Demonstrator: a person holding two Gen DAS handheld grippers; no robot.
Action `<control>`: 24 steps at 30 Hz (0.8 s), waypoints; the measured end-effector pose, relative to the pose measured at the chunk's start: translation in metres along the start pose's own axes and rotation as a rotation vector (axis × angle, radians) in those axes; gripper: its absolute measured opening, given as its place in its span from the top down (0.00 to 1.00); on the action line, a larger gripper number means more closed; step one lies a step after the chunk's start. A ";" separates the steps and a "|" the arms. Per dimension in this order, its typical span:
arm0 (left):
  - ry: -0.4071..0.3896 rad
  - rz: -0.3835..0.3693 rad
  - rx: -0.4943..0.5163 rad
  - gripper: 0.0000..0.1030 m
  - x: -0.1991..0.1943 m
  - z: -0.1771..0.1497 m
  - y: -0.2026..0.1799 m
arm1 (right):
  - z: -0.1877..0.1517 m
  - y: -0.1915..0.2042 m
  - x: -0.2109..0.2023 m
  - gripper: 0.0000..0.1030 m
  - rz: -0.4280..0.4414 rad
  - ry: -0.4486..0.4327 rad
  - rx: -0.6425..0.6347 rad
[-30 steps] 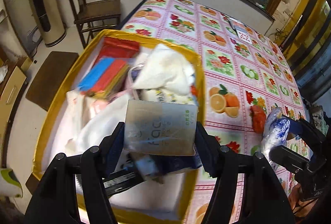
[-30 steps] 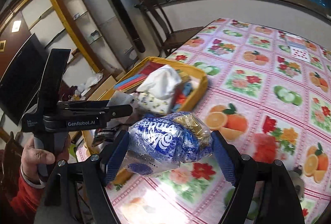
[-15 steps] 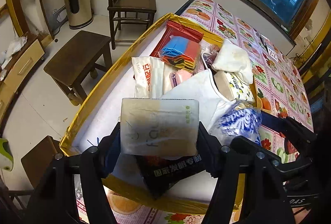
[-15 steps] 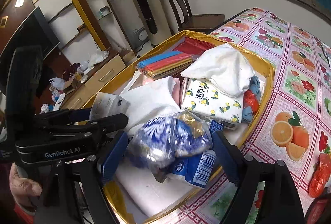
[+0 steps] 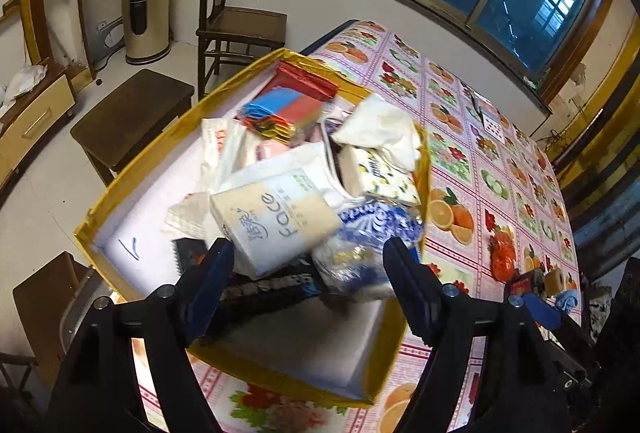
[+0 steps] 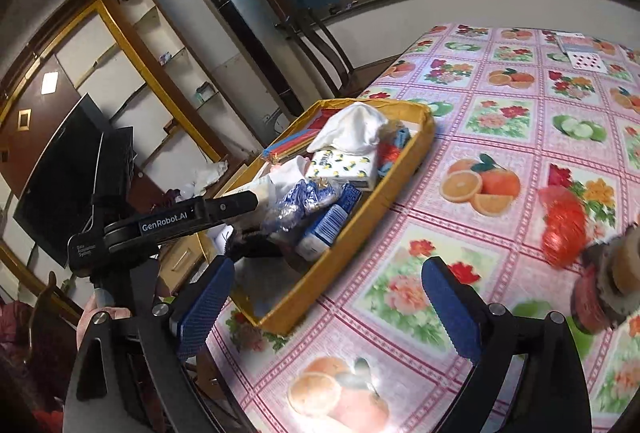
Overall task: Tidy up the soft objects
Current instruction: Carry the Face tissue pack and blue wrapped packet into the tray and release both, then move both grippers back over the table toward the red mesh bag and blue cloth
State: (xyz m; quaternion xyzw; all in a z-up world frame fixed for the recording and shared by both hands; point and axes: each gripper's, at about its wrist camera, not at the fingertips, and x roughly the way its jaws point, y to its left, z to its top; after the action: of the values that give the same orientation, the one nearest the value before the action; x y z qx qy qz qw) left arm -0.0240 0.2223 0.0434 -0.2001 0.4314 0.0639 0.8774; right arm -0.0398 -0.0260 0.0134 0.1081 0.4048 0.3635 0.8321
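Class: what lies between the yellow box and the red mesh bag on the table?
Right wrist view: only bare fruit-print tablecloth lies between the box and the bag.

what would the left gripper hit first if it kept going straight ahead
Most likely the white tissue pack lying in the yellow box, just ahead of the open left gripper. Depth is hard to judge.

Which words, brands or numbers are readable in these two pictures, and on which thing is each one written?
"Face": on the white tissue pack in the yellow box; the Chinese characters beside it are too blurred to read.
"GenRobot.AI": on the left tool, seen in the right wrist view.
Small white label lower on the same tool: too small to read.
Blue-and-white bag: lettering cut off, unreadable.
Lemon-print pack: script too small.
Barcode pack: digits unreadable.
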 end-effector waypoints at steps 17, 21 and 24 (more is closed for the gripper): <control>0.171 -0.136 0.247 0.25 0.060 -0.018 -0.181 | -0.064 -0.152 -0.183 0.05 -0.175 -0.284 0.350; 0.206 -0.131 0.252 0.25 0.081 -0.021 -0.201 | -0.071 -0.171 -0.200 0.04 -0.203 -0.306 0.389; 0.199 -0.102 0.267 0.25 0.089 -0.021 -0.212 | -0.073 -0.180 -0.204 0.04 -0.208 -0.312 0.404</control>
State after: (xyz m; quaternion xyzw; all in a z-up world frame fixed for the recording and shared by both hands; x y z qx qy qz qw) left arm 0.0765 0.0154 0.0246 -0.1086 0.5101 -0.0589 0.8512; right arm -0.0854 -0.3038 0.0021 0.2844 0.3453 0.1668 0.8787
